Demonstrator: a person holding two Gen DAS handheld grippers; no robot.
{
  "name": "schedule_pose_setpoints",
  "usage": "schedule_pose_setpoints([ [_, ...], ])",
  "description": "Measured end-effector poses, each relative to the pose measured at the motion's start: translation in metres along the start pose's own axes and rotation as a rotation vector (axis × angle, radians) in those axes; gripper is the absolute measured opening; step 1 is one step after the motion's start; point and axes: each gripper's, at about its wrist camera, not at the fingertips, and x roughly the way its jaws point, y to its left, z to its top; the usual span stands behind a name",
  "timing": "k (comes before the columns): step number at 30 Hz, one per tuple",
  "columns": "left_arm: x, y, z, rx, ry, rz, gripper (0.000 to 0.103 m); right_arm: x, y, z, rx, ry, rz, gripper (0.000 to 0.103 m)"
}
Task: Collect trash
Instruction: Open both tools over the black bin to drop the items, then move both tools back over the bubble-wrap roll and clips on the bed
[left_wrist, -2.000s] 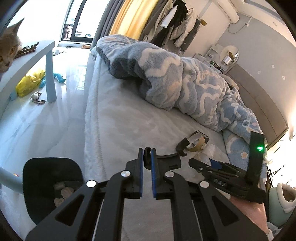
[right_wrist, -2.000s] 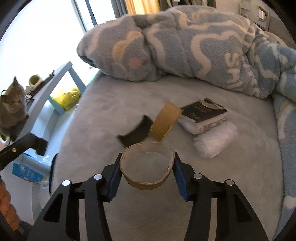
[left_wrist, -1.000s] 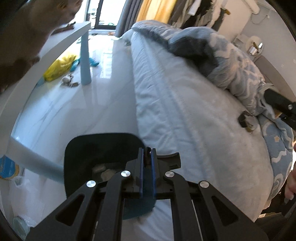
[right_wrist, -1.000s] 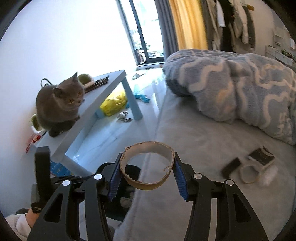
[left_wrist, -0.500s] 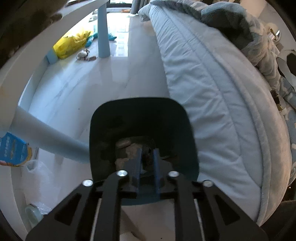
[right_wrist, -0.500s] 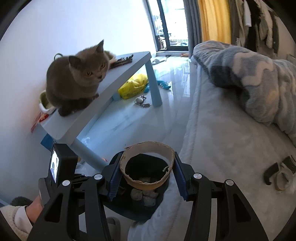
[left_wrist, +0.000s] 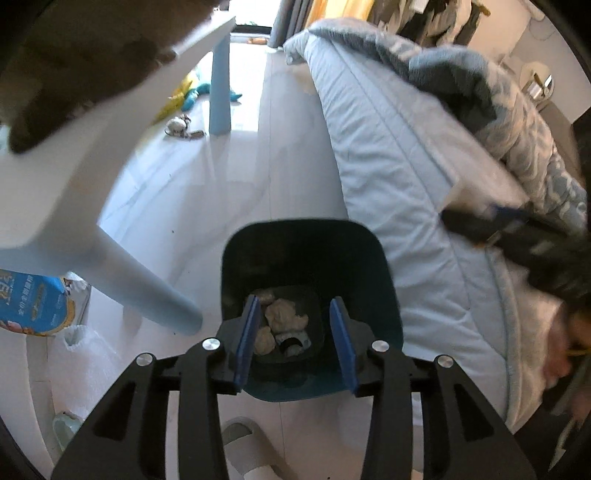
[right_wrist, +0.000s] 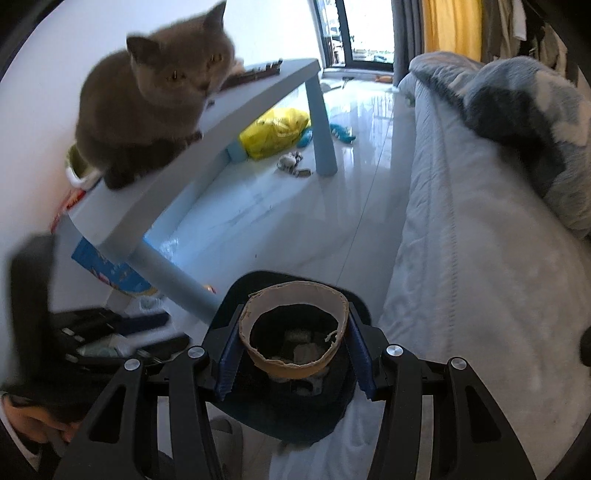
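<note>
- Two grippers, both over the dark bin (left_wrist: 309, 258) on the white floor, just beside the bed edge (left_wrist: 391, 177).
- My left gripper (left_wrist: 295, 339) was spread wide with nothing between its blue pads (left_wrist: 246, 332); it pointed down into the bin mouth.
- Bin bottom held crumpled tissue wads (left_wrist: 280, 314) and a small dark curved scrap (left_wrist: 291, 341), seen between my left fingers.
- My right gripper (right_wrist: 293, 349) was clamped on a cardboard tape core (right_wrist: 293, 328), pads pressing its two sides, ring opening facing the camera.
- The core was above the bin (right_wrist: 258, 288); bin contents showed through the ring.
- Whether the core was inside the rim or above it, I couldn't tell.
- Grey cat (right_wrist: 155, 107) sat on the light-blue table (right_wrist: 236, 110), left of the bin, facing the right camera.
- One table leg (left_wrist: 147, 284) stood near the bin's left side.
- Yellow bag (right_wrist: 275, 129) and small toys (right_wrist: 291, 162) lay on the floor under the table's far end.
- Blue printed pack (left_wrist: 29, 306) was on the floor under the table's near end.
- Blue patterned blanket (right_wrist: 528, 110) was bunched on the bed, well apart from the bin.
- A pale slipper (left_wrist: 247, 439) was on the floor just below the bin in the left view.
</note>
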Motion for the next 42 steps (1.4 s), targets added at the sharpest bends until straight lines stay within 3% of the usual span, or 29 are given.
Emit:
schedule_pose_setpoints([
  [9,-0.043,0.02,0.008,-0.072,-0.097,-0.07,0.043,0.05,0.021,-0.014,-0.04,0.113,0.001,0.053],
  [16,-0.068,0.015,0.013,-0.049,-0.159,-0.105,0.045,0.077,0.031,-0.025,-0.063,0.181,-0.022,0.054],
  [18,-0.073,0.012,0.014,-0.04,-0.175,-0.11,0.047,0.081,0.032,-0.03,-0.071,0.2,-0.027,0.057],
  [19,-0.077,0.01,0.015,-0.038,-0.188,-0.118,0.047,0.083,0.033,-0.031,-0.074,0.208,-0.026,0.066],
  [21,-0.084,0.009,0.017,-0.041,-0.205,-0.131,0.047,0.083,0.035,-0.031,-0.076,0.206,-0.026,0.073],
  [30,-0.108,-0.007,0.027,-0.022,-0.287,-0.158,0.048,0.067,0.037,-0.022,-0.094,0.162,-0.024,0.073],
  [37,-0.117,-0.028,0.034,0.011,-0.321,-0.18,0.05,0.035,0.032,-0.009,-0.101,0.079,-0.032,0.073],
  [42,-0.124,-0.051,0.039,0.04,-0.356,-0.195,0.057,0.009,0.02,-0.004,-0.093,0.022,-0.04,0.073],
])
